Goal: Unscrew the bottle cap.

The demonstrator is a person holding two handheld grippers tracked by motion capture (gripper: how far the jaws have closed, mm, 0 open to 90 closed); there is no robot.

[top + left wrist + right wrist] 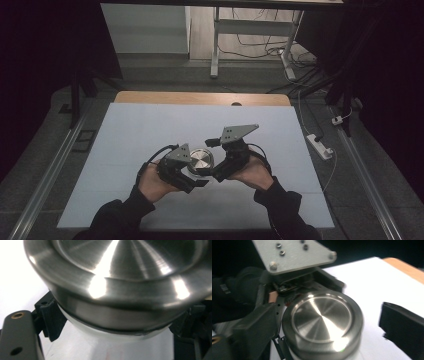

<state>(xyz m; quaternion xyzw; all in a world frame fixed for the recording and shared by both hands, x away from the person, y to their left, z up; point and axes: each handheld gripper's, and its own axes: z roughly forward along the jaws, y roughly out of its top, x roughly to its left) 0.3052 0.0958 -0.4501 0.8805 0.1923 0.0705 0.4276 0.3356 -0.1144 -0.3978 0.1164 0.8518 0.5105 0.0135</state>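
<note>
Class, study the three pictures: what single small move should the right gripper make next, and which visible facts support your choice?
Probably close the right gripper onto the round brushed-steel lid. In the left gripper view, the left gripper has black jaws on both sides of the pale container body just below the lid, seemingly steadying it. In the right gripper view, the jaws stand apart either side of the lid, one apparently not yet touching it.

A round lidded container (201,161) sits near the middle of the table (150,125), between the two grippers: the left gripper (181,170) is on its left and the right gripper (223,160) on its right, each hand coming in from the near edge. In the left gripper view the jaws stand on either side of the container's body just under the lid (117,285). Behind the table, on the floor, stands a desk frame (216,45), and a power strip (320,146) lies off the table's right edge.
</note>
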